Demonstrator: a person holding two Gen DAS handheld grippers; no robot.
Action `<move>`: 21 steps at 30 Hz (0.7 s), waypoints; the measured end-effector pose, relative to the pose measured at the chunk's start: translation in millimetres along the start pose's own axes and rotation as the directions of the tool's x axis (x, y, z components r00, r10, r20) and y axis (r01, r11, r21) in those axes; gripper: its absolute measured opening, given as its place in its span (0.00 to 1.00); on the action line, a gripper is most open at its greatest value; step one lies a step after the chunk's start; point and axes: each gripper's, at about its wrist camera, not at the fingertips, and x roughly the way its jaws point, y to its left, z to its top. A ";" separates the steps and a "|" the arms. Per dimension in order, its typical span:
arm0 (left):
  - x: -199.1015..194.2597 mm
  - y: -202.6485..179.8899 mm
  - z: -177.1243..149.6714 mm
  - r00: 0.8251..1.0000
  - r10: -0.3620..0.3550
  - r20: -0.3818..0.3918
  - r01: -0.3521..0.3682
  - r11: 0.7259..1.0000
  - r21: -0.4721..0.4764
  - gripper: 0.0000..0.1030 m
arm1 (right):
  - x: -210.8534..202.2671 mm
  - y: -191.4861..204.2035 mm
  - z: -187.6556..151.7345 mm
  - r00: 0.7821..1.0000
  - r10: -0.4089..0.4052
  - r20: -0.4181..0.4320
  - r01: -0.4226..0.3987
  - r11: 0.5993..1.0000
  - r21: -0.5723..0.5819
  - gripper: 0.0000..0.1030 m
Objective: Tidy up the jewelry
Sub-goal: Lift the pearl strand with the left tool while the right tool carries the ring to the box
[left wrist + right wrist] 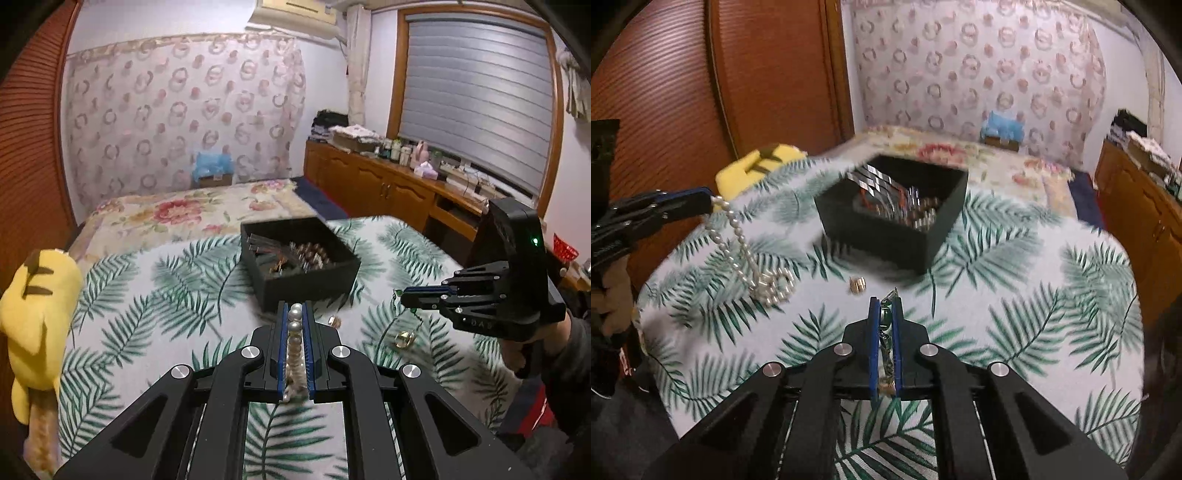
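Observation:
My left gripper (294, 306) is shut on a pearl necklace (294, 332), whose beads line the gap between its blue pads. In the right wrist view the pearl necklace (738, 236) hangs from the left gripper (711, 201) down to a coil on the cloth. My right gripper (885, 301) is shut on a green-beaded chain (884, 321). In the left wrist view the right gripper (404, 295) hovers at the right, and the chain's clear pendant (404, 338) dangles below it. A black jewelry box (314, 288) stands just beyond both grippers, with bracelets and metal pieces inside.
A small gold piece (857, 284) lies on the leaf-print cloth (1015, 295) in front of the box (879, 236). A yellow plush toy (37, 314) sits at the left edge. A wooden cabinet (369, 177) runs along the right wall, beyond the bed.

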 end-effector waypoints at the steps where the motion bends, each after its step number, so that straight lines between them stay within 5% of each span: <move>1: -1.6 -1.5 4.9 1.000 -0.003 0.010 0.003 1.000 0.004 0.07 | -5.0 1.0 4.5 1.000 -0.003 0.014 0.003 1.000 -0.008 0.07; 21: 2.5 -7.8 78.6 0.994 -0.019 0.105 0.013 0.998 0.058 0.07 | -14.1 -3.2 47.8 0.995 -0.003 0.101 0.008 0.999 -0.047 0.07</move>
